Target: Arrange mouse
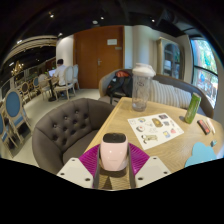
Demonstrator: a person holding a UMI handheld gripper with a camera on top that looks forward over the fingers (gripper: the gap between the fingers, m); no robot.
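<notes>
A pale pink and white mouse [114, 152] with a dark top end sits between my two fingers, whose magenta pads [91, 158] press on both its sides. My gripper [114, 158] is shut on the mouse and holds it above the near edge of the wooden table [160, 150]. The lower part of the mouse is hidden by the gripper body.
On the table lie a printed sheet [156, 129], a clear lidded tumbler [142, 88], a green bottle [191, 109], a pink thing [206, 126] and a light blue thing [205, 153]. A grey tufted armchair [70, 130] stands left of the table. A sofa [170, 92], a bag [121, 80], chairs and a person [60, 70] are beyond.
</notes>
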